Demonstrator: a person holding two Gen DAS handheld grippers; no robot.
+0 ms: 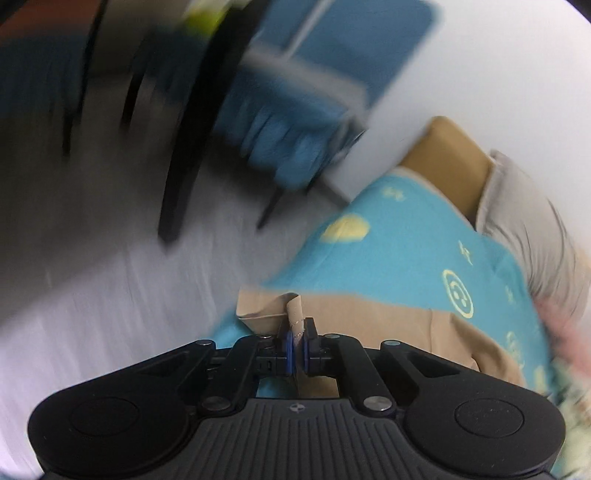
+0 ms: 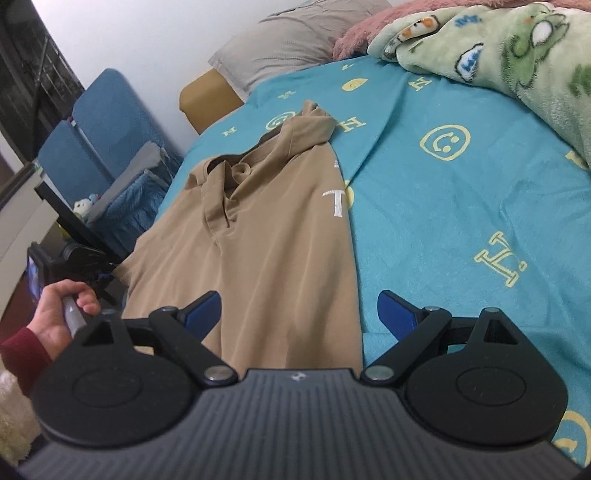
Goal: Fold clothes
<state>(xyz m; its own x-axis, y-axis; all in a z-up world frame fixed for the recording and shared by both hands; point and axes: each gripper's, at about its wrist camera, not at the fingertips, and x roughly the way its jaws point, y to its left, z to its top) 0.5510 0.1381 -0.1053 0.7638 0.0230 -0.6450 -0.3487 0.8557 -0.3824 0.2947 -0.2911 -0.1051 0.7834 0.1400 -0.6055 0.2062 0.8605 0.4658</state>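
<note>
A tan polo shirt (image 2: 266, 236) lies front up on the blue patterned bed sheet (image 2: 461, 206), collar toward the far side, its left part hanging over the bed edge. My right gripper (image 2: 299, 314) is open, hovering above the shirt's near hem. My left gripper (image 1: 297, 350) is shut on a bunched corner of the tan shirt (image 1: 295, 314) beside the bed edge; this view is blurred. The left gripper and the hand holding it also show in the right wrist view (image 2: 70, 295) at the lower left.
A green cartoon blanket (image 2: 517, 55) and a pink blanket (image 2: 365, 33) lie at the bed's far right. A grey pillow (image 2: 288, 40) sits at the head. Blue chairs (image 2: 107, 122) and a dark desk (image 2: 74, 218) stand left of the bed.
</note>
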